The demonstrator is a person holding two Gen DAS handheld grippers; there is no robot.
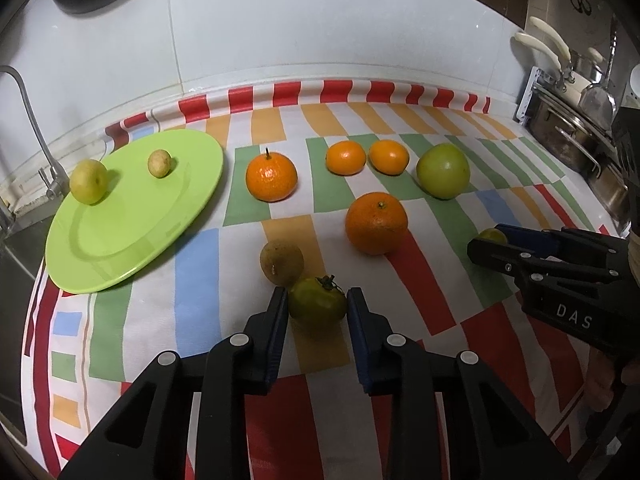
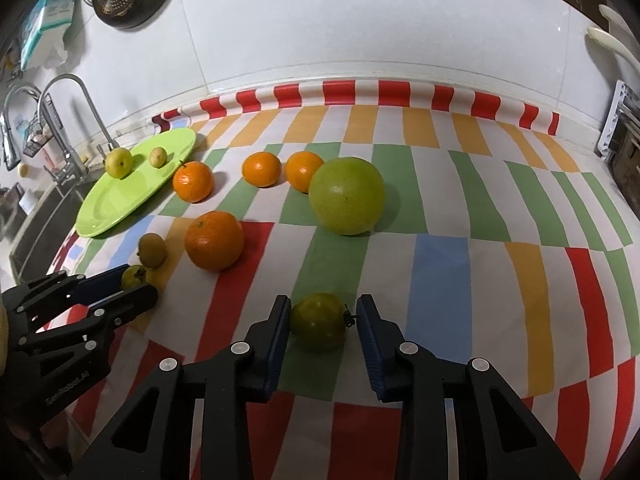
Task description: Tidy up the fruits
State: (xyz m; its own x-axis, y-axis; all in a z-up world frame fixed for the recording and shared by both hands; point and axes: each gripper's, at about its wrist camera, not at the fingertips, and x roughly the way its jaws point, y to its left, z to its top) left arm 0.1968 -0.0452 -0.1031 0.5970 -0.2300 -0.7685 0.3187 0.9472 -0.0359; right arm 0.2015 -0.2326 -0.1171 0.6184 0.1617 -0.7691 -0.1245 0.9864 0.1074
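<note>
Left claw (image 1: 317, 308) is straddling a dark green tomato (image 1: 317, 307) that is lying on the striped cloth (image 1: 420, 280) covering the desk; both pads are lying against or just beside the fruit's sides, though a firm clamp cannot be confirmed. A brownish round fruit (image 1: 281, 262) is sitting just beyond this tomato, touching or nearly touching it. Right claw (image 2: 323, 320) is flanking a second green tomato (image 2: 318, 321); its left pad is sitting at the skin, while the right pad is standing slightly apart, beside the stem, so the jaws are resting apart around the fruit. Farther back, a large orange (image 2: 214, 240), a stemmed orange (image 2: 193, 181), two small mandarins (image 2: 261, 169) side by side, and a large green citrus (image 2: 346, 196) are resting on the cloth, the citrus just beside the nearer mandarin. At far left, a lime-green plate (image 1: 120, 248) is carrying two yellowish fruits (image 1: 89, 181), well apart from both tomatoes. A faucet (image 2: 76, 120) is standing behind the plate.
</note>
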